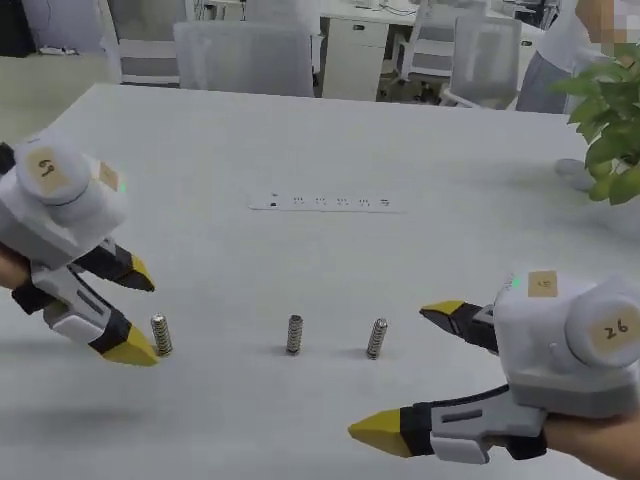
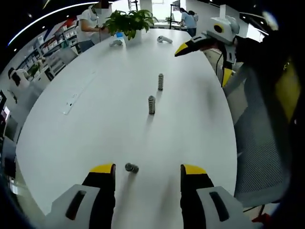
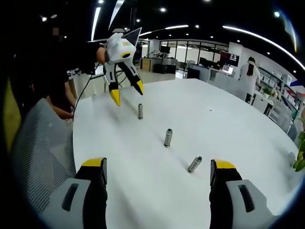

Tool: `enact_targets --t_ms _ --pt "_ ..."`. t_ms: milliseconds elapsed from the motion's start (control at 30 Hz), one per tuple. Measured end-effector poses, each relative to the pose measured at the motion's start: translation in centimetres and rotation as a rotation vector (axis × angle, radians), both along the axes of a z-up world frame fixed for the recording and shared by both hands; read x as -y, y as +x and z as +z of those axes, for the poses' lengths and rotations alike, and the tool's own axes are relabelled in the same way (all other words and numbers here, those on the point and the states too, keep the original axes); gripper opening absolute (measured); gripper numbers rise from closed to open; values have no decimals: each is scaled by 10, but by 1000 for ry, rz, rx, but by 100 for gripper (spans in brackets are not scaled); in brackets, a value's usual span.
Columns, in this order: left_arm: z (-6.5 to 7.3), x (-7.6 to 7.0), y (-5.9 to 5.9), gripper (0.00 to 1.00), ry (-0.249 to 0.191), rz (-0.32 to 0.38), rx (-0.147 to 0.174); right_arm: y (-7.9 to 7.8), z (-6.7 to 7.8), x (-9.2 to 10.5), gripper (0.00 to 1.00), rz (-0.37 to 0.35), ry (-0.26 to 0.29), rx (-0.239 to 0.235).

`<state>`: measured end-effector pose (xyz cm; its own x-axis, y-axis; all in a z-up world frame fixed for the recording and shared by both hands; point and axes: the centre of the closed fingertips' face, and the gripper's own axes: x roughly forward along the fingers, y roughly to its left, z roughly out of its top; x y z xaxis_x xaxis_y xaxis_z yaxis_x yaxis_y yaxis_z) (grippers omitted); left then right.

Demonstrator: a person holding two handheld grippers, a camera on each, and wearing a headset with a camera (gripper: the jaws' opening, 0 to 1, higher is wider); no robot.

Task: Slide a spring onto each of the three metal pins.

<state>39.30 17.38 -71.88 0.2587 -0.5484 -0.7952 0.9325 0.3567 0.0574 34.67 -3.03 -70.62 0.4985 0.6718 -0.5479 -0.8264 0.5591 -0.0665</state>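
Standing in a row on table (image 1: 300,130): left spring (image 1: 161,335), mid spring (image 1: 294,335), right spring (image 1: 377,338), well apart, the right one leaning a little; probably each over a pin already, pins hidden inside coils so cannot confirm. Left gripper (image 1: 143,318) spread wide, holding nothing, left spring just beside its lower tip in head view and between the jaws in left gripper view. Right gripper (image 1: 395,370) also spread wide and empty, near right spring, not touching. Probably light, small wire coils: stiff enough sideways to pinch, squashy end to end, smooth metal so likely to slip or pop out if squeezed hard, apt to roll once knocked over. Best taken across the middle of the coil with a light pinch, keeping both ends free for the pin. Table white, smooth, flat, low friction by the look, white power strip (image 1: 320,202) set in further back. Open office around: chairs (image 1: 245,55) behind table, plant (image 1: 610,110) at far right, a person beyond it
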Motion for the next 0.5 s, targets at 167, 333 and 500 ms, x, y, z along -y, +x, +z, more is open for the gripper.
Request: enact_targets --t_ms 167,333,500 --pt "13 -7 -12 52 -89 84 38 0 2 2 89 -4 1 7" --pt "26 -6 -25 54 -187 152 75 0 6 5 89 -14 8 15" --pt "38 -3 -39 57 -278 213 107 -2 8 11 89 -26 13 19"
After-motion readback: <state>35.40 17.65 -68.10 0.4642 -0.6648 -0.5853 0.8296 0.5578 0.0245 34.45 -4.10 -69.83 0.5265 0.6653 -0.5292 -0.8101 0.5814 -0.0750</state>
